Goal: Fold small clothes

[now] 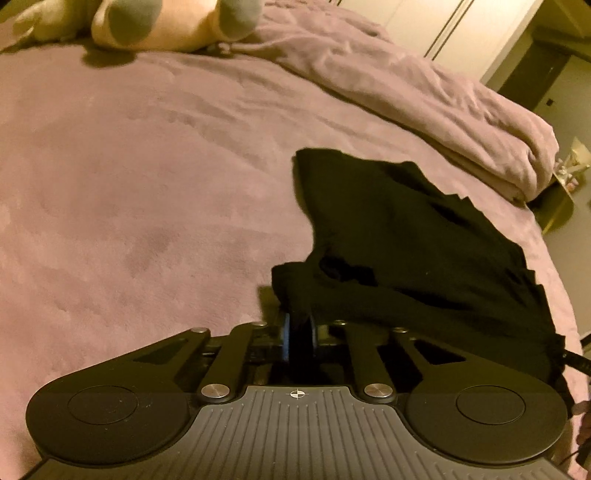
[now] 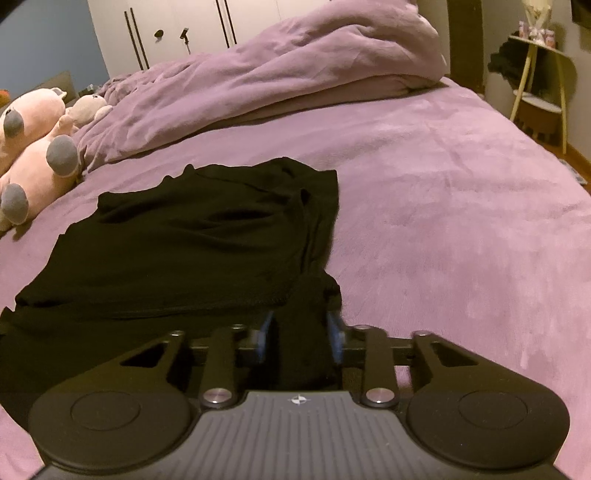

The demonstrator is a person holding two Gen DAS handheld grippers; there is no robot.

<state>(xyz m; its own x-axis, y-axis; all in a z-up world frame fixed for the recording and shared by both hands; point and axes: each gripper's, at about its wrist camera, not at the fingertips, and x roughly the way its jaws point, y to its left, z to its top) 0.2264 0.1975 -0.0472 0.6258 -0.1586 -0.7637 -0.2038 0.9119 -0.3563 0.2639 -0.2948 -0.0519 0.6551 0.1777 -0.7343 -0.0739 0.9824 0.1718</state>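
Observation:
A black garment point(image 2: 192, 243) lies spread on the purple bed point(image 2: 461, 206), wrinkled and partly doubled over. In the right wrist view my right gripper point(image 2: 302, 332) is shut on a bunched corner of its near edge, cloth filling the gap between the blue pads point(image 2: 337, 334). In the left wrist view the same black garment point(image 1: 406, 236) stretches away to the right, and my left gripper point(image 1: 298, 334) is shut on its near left corner, a fold pinched tight between the blue pads point(image 1: 285, 338).
A heaped purple duvet point(image 2: 295, 62) lies across the far side of the bed. Pink plush toys point(image 2: 33, 147) sit at the left. White wardrobe doors point(image 2: 177, 29) stand behind, and a small side table point(image 2: 539, 81) stands off the bed's right edge.

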